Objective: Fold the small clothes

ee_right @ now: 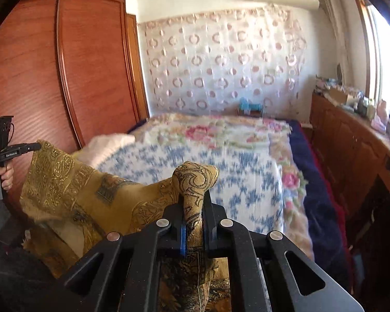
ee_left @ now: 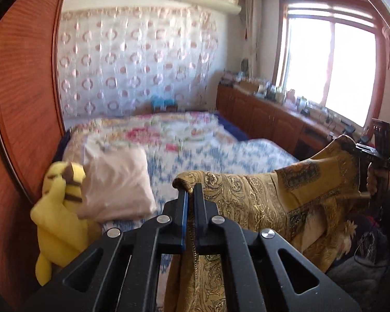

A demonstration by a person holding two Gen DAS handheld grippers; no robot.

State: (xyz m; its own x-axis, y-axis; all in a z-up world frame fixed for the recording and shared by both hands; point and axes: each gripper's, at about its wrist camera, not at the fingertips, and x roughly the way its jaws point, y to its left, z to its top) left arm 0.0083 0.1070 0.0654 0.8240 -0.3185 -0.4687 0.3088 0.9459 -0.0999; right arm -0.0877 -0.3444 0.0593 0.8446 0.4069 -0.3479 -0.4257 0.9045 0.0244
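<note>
Cloth (ee_left: 260, 197) pinched in both grippers' jaws above bed (ee_left: 221, 153).

A cloth (ee_left: 260, 197) is held stretched between the left gripper (ee_left: 191, 192) and the right gripper (ee_right: 195, 202), above a bed (ee_right: 195, 156). A wardrobe (ee_right: 65, 78) is set left of the bed, cabinets (ee_right: 351, 143) right, a curtain (ee_right: 221, 65) behind.

Yellow plush toy (ee_left: 59, 213) beside white pillow (ee_left: 117, 184) (on the bed (ee_right: 195, 161)).
</note>
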